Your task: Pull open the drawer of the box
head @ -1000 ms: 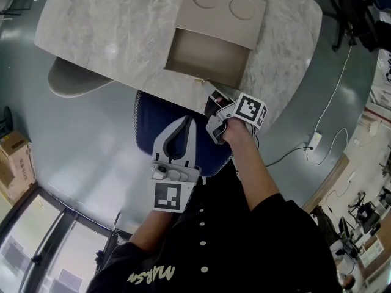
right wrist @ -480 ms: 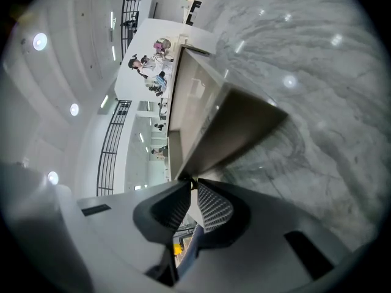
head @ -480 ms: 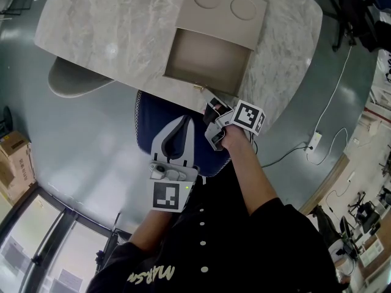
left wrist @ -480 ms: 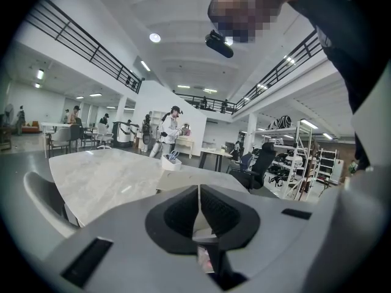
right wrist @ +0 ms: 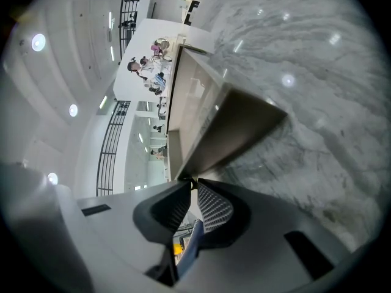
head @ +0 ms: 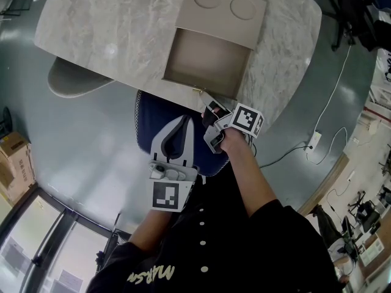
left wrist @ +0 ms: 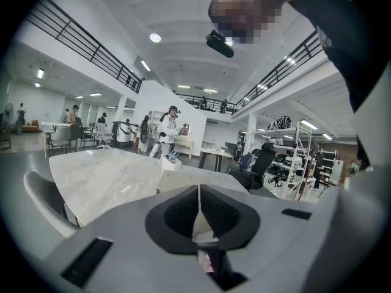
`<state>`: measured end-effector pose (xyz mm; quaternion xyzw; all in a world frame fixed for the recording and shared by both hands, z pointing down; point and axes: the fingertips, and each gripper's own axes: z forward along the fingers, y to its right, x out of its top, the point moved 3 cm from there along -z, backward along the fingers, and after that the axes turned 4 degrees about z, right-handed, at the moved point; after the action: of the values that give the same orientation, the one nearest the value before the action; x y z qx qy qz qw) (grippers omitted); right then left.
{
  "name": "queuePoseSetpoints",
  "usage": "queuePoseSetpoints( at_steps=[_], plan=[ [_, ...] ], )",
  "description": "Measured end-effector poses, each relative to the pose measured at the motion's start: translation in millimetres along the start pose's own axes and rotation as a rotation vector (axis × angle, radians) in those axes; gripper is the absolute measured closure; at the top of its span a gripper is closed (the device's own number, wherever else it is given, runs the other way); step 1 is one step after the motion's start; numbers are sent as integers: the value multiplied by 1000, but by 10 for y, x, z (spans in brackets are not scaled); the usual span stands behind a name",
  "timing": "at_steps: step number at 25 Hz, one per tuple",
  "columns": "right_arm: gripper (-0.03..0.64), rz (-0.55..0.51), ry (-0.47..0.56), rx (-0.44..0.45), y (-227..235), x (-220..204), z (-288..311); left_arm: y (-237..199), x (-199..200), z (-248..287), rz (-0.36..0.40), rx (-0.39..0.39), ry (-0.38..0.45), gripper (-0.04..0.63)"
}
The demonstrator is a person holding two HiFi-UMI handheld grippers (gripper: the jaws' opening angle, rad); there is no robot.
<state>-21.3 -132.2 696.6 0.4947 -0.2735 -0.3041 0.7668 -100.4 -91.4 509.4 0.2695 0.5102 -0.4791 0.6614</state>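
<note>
Close to the body, the left gripper (head: 184, 122) hung with its jaws pressed together on nothing. Ahead, the right gripper (head: 206, 99) pinched the small handle (head: 197, 91) of the drawer (head: 208, 57), which stood pulled out of the box (head: 221, 8) on the marble table (head: 110, 29).

Beige box (head: 223, 8) with open drawer (head: 208, 57) on marble table (head: 110, 23)

1. The box (head: 223, 8) is pale beige; its drawer (head: 208, 57) looks darker tan inside, perhaps only shadow.
2. The table (head: 110, 35) under the box has grey-white marble veining.
3. The chair (head: 149, 130) near the box is navy.
4. The right gripper (head: 205, 98) and left gripper (head: 185, 119) are white, with black-and-white square markers.
</note>
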Motion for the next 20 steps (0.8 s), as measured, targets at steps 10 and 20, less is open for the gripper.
queuePoseSetpoints(
  at_steps=[10,20],
  plan=[
    [587,12,-7,-12,17,-19,-4,-4,19,-20,7,-1,9,575],
    [620,-333,33,-62,-349,100,-337,-37,280,-14,54,25,48,576]
  ],
)
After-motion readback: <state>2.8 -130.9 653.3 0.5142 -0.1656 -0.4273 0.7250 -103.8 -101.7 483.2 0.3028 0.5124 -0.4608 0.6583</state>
